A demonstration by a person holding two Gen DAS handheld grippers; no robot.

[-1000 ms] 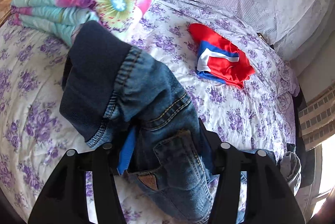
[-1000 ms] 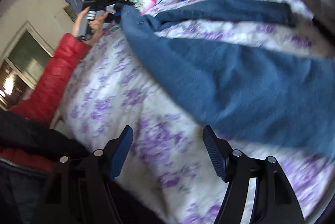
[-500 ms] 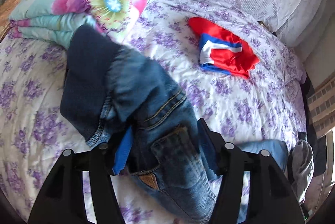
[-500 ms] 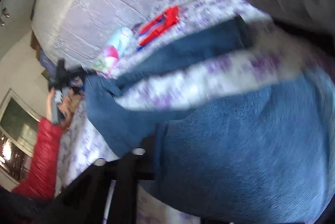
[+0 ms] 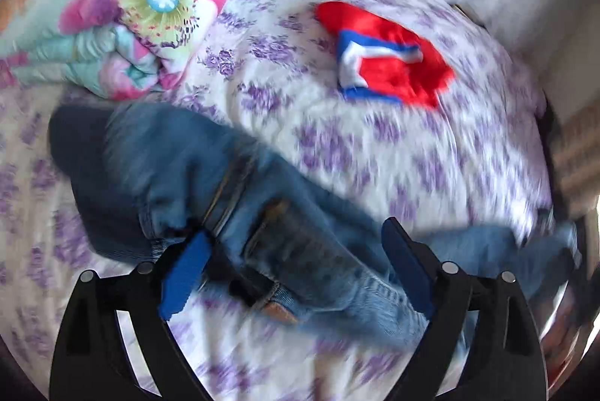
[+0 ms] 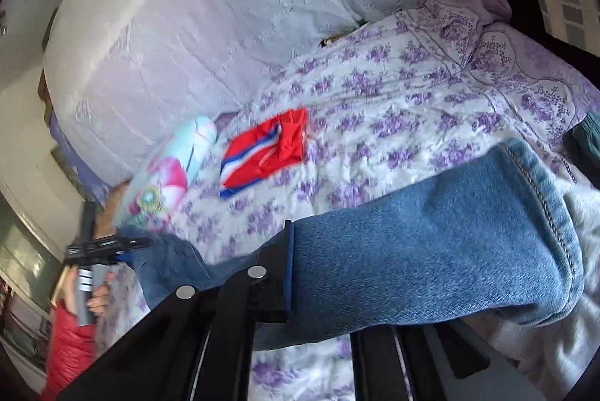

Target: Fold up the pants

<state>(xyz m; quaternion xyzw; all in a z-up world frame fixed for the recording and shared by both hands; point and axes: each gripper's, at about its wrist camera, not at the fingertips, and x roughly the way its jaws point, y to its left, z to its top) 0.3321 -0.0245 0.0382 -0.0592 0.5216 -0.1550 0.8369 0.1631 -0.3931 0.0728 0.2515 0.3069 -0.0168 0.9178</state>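
My left tool (image 5: 296, 273) has its blue pads spread wide, with the waist end of the jeans (image 5: 262, 213) lying between them; the left pad (image 5: 183, 277) sits against the waistband area, the right pad (image 5: 405, 270) is apart from the cloth as far as I can see. Not pinching, though this view is blurred.

The jeans lie across the bed (image 5: 375, 146), on the purple flowered bedspread. The waist is bunched near my left tool, with the dark inside of the fabric turned out at the left. One leg runs off to the right toward the bed edge.

My right tool (image 6: 318, 288) is pressed together on the leg near the cuff (image 6: 543, 213). The denim fills the space where the gap would be, and I see only one blue pad edge (image 6: 288, 270) against it. The cuff end sticks out past the tool to the right, lifted off the bedspread.

In the right view my left hand (image 6: 95, 296), in a red sleeve, holds the other tool far across the bed.

A folded red, white and blue garment (image 5: 386, 63) lies on the bed, well apart from the jeans. A folded flowered quilt (image 5: 123, 15) sits near the waist end. A white lace cover (image 6: 225, 7) hangs behind the bed.
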